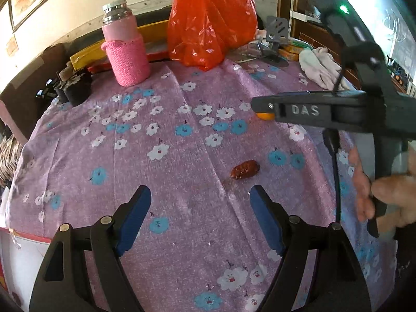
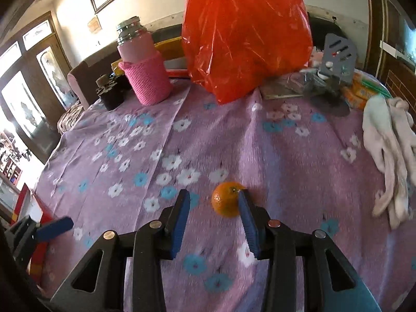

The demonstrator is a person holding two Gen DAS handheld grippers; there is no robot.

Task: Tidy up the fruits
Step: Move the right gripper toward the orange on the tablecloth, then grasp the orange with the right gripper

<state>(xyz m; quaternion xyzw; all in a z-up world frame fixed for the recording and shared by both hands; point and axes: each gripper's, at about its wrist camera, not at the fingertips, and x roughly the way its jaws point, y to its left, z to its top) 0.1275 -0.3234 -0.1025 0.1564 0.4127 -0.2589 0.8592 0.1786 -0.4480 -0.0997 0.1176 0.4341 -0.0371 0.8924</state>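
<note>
A small orange (image 2: 225, 202) lies on the purple flowered tablecloth (image 2: 286, 161). My right gripper (image 2: 214, 199) is open just above it, the orange sitting against the tip of the right finger. In the left wrist view only a sliver of the orange (image 1: 265, 116) shows under the right gripper's body (image 1: 306, 110). A red-brown date (image 1: 245, 169) lies on the cloth just ahead of my left gripper (image 1: 200, 195), which is open and empty. A red plastic bag (image 2: 247, 33) stands at the back of the table.
A pink flask in a knitted sleeve (image 2: 144, 62) stands back left beside dark small objects (image 2: 110, 92). A pale cloth (image 2: 390, 153) lies at the right edge. A grey stand (image 2: 338, 57), packets and clutter sit back right. The left gripper's finger (image 2: 56, 226) shows low left.
</note>
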